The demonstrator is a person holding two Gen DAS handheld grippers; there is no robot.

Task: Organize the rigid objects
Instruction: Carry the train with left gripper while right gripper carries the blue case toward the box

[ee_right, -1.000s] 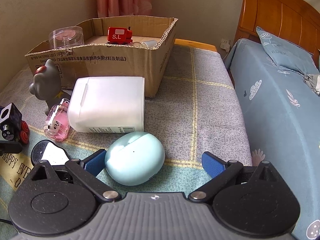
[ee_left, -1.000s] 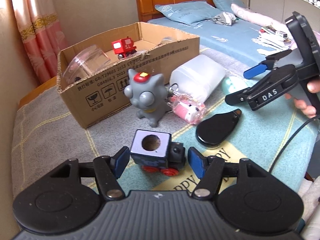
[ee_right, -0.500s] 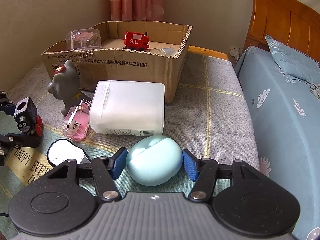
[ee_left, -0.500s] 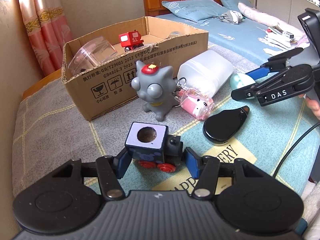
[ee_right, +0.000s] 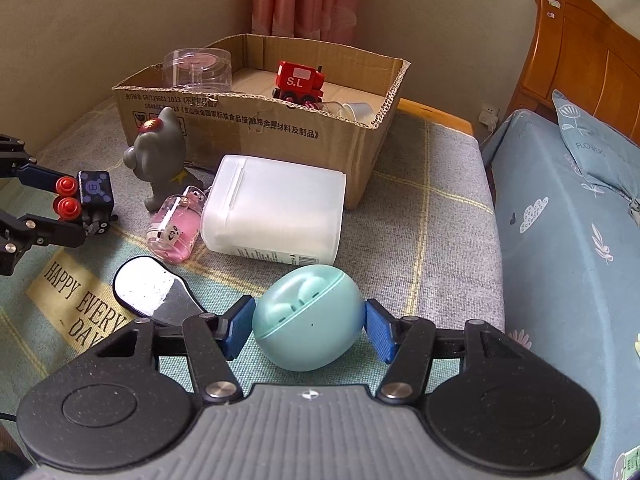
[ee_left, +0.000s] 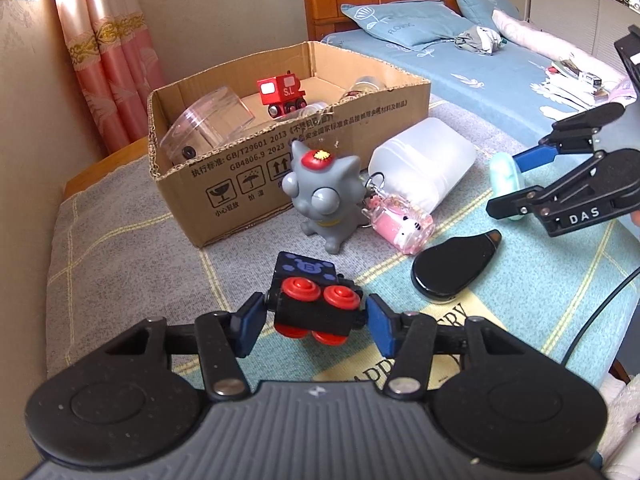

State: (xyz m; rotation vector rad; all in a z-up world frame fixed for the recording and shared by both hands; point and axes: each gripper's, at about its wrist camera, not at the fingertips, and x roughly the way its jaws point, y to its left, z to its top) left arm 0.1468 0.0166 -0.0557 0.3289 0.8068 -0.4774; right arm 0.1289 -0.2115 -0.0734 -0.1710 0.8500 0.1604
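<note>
The cardboard box (ee_left: 256, 184) wall is hiding the lower part of the clear round container (ee_left: 208, 128) and most of a small clear item beside the red train (ee_left: 282, 94). The picture's right edge is cutting off the right hand-held gripper (ee_left: 516, 184). The white container (ee_right: 276, 210) is covering part of the pink keychain's (ee_right: 174, 232) ring.

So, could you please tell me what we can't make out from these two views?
- Box floor: both views, hidden by its front wall.
- Clear item behind the red train: mostly hidden by the wall.
- Label on the white container: right view, too small to read.
- Mat text: cut off by the left tool and right tool.
</note>
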